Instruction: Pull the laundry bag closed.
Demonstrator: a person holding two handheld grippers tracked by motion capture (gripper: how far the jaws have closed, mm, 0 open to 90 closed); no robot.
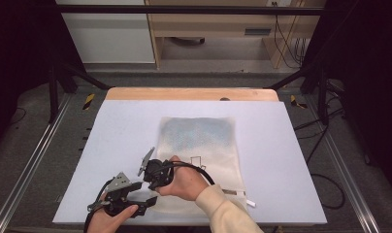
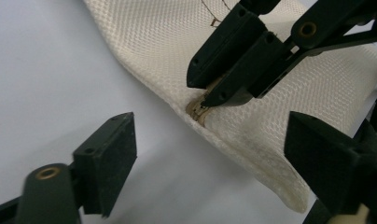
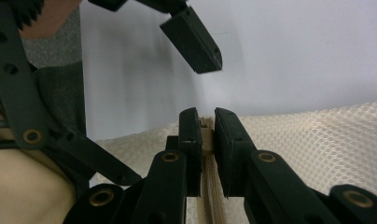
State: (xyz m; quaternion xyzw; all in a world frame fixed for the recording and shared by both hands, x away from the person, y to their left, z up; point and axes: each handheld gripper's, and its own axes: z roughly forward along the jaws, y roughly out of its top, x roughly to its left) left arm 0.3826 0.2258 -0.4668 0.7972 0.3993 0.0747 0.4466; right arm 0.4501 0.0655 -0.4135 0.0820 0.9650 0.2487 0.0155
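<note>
Mesh laundry bag (image 1: 199, 145) is light, limp; grip its stiffer zipper edge (image 2: 198, 112). Right tongs (image 3: 206, 135) pinch that edge; left tongs (image 2: 210, 158) stand wide beside it.

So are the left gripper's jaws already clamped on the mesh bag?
No, the left gripper stands open, its pads apart with the mesh bag edge between them, while the right gripper pinches the zipper end.

Right gripper (image 3: 206, 133) fingers clamped; left gripper (image 2: 210, 163) fingers spread wide.
</note>
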